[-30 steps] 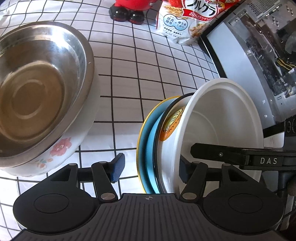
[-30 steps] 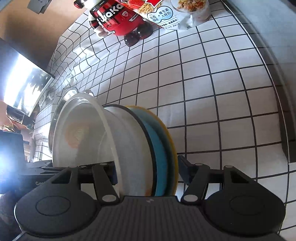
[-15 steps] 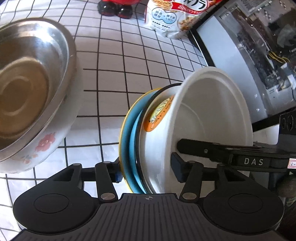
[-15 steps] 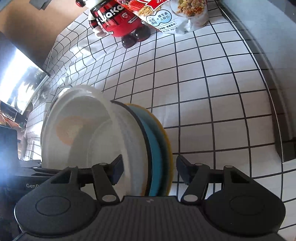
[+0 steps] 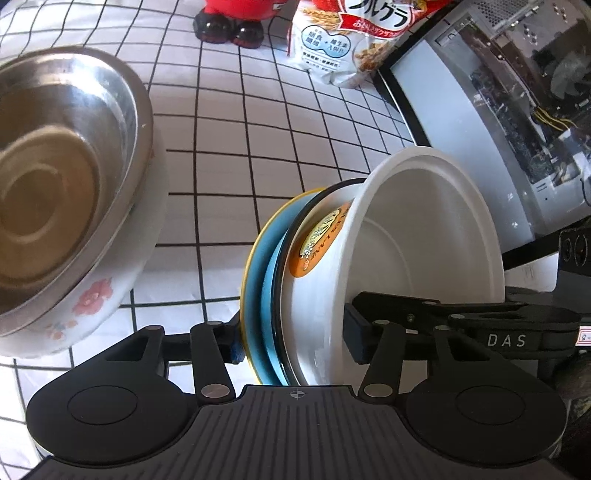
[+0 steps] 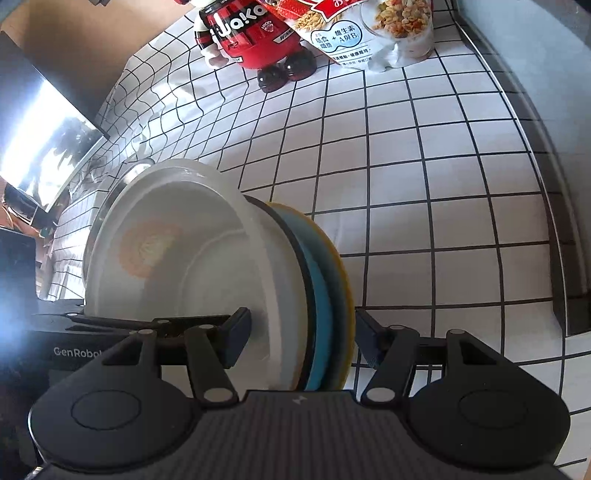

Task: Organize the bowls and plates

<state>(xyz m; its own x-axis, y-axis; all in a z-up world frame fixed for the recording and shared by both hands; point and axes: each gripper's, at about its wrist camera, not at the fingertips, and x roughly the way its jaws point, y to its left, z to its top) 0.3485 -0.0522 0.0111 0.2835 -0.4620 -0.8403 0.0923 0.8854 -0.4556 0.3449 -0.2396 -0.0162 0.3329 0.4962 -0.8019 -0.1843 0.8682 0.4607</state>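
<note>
A white plastic bowl [image 5: 424, 236] with an orange label sits on stacked plates: a black-rimmed white one, a blue one [image 5: 267, 295] and a yellow-rimmed one [image 5: 251, 258]. My left gripper [image 5: 291, 343] is shut on this stack, one finger under the yellow plate, the other inside the bowl. My right gripper [image 6: 301, 339] straddles the same stack [image 6: 317, 288] from the other side, with its right finger a little off the yellow plate. A steel bowl [image 5: 62, 155] rests in a white floral bowl [image 5: 110, 284] at the left.
A white tablecloth with a black grid [image 6: 424, 184] covers the table. A red figurine [image 6: 255, 33] and a cereal bag [image 6: 369, 29] stand at the back. A computer case [image 5: 517, 92] is at the right; a monitor [image 6: 40, 140] is at the left.
My left gripper has closed on the stack of plates and bowl and moved slightly right with it. My right gripper's fingers have narrowed around the stack.
</note>
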